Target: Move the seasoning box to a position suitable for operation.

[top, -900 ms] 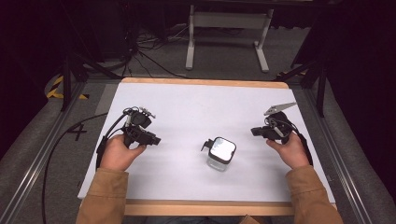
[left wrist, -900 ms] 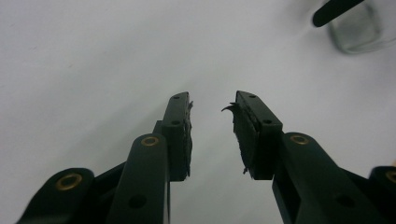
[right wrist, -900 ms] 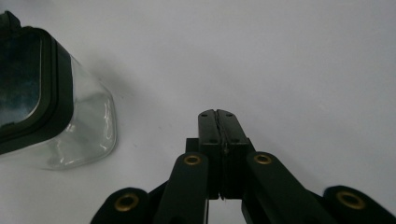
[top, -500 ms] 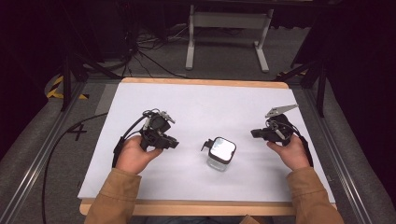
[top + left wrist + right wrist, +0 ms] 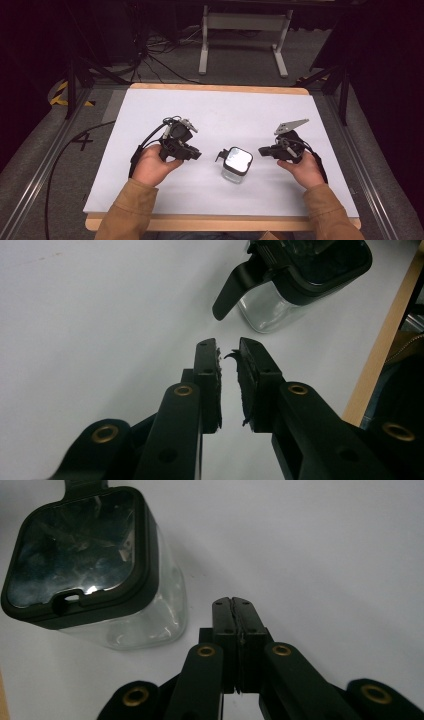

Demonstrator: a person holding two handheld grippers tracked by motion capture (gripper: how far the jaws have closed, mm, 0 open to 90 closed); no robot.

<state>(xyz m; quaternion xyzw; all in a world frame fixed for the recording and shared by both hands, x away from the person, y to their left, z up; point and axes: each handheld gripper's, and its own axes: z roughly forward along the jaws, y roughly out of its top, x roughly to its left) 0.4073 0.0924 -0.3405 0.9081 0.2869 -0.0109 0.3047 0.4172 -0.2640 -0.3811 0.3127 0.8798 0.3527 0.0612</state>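
White tabletop (image 5: 225, 115) bears a clear jar (image 5: 236, 164) between slightly parted left tool (image 5: 196, 156) and closed, empty right tool (image 5: 262, 150).

Glass container (image 5: 280, 310) running off the top edge in the left gripper view, its lid (image 5: 75, 550) getting clipped at the top of the right gripper view, contents staying unreadable behind reflections, left gripper (image 5: 196, 156) fingertips appearing too small in the high view.

Our left gripper (image 5: 196, 155) has moved in toward the jar (image 5: 236, 164).

Since the earlier pictures we have carried our left hand (image 5: 152, 166) rightward across the white table (image 5: 150, 105), from near its left edge to just beside the jar's black latch, with the jaws now a narrow gap apart and not touching it.
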